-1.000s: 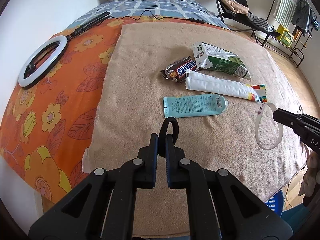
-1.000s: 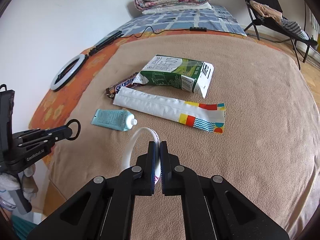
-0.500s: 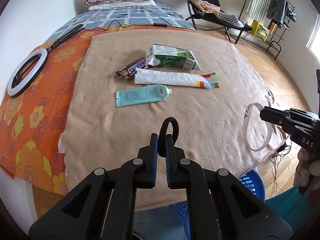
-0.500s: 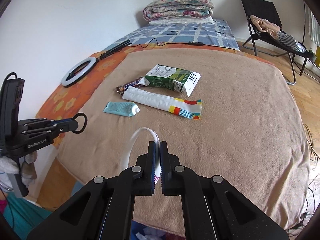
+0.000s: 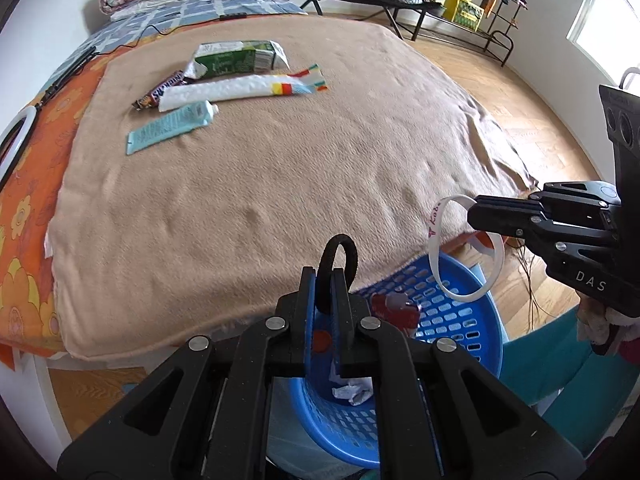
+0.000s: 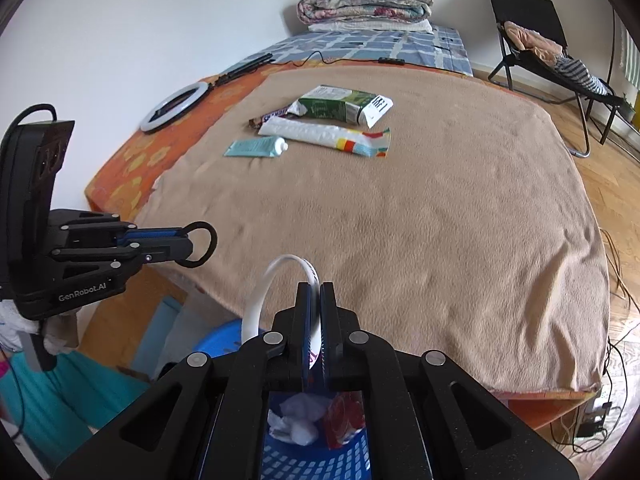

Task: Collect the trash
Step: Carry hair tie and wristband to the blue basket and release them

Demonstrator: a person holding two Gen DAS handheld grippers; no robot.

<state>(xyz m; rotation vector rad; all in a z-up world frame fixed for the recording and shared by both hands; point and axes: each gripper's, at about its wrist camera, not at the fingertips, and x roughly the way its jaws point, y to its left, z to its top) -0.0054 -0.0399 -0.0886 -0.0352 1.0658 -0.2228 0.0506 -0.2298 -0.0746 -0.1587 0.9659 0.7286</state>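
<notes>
Left gripper: we see the left gripper (image 5: 324,280) clenched on a black hair tie (image 5: 337,258); the loop sticks out beyond the fingertips.
Right gripper: the right gripper (image 6: 315,296) is clenched on a white wristband (image 6: 264,292); the band curves up and to the left of the pads.
Position of both: each gripper hangs past the near edge of the bed, above the blue basket (image 5: 456,312).
Basket: we note a perforated blue plastic wall; the basket stands on the floor, just beside the bed edge.
Basket contents: crumpled white paper (image 6: 298,416) and a red wrapper (image 6: 344,412) lie inside.
Blanket: a tan blanket (image 6: 400,208) covers most of the bed, over an orange flowered sheet (image 5: 24,216).
Trash left on blanket: a green carton (image 6: 344,106), a Snickers wrapper (image 6: 268,117), a white pouch with a coloured end (image 6: 328,136) and a teal tube (image 6: 256,147) lie close together, well apart from both grippers.
Carton: on its side, top flap torn open.
Other items: a ring light (image 6: 176,106) rests on the orange sheet; folded quilts (image 6: 364,0) are stacked at the far end; a black chair (image 6: 536,36) stands on the wood floor.
</notes>
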